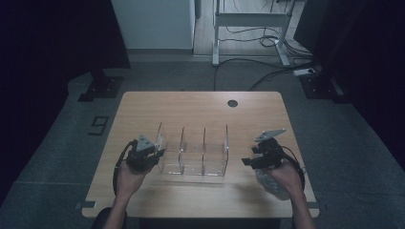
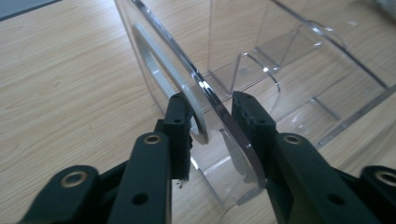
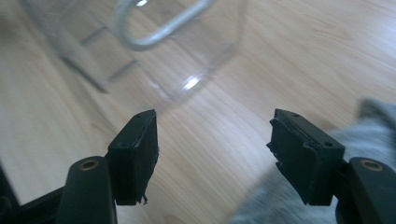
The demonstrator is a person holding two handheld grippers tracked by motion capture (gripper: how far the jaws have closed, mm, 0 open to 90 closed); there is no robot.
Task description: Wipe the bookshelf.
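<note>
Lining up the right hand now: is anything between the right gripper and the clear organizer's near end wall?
Nothing visible. The right gripper stands open over bare table, with the clear organizer ahead. The left gripper already straddles the organizer's opposite end wall.

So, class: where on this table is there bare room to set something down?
Bare wood runs behind the clear organizer up to the cable hole, and along the front edge between the forearms. Crowded: the organizer's left end at the left tongs, and the grey bundle.
</note>
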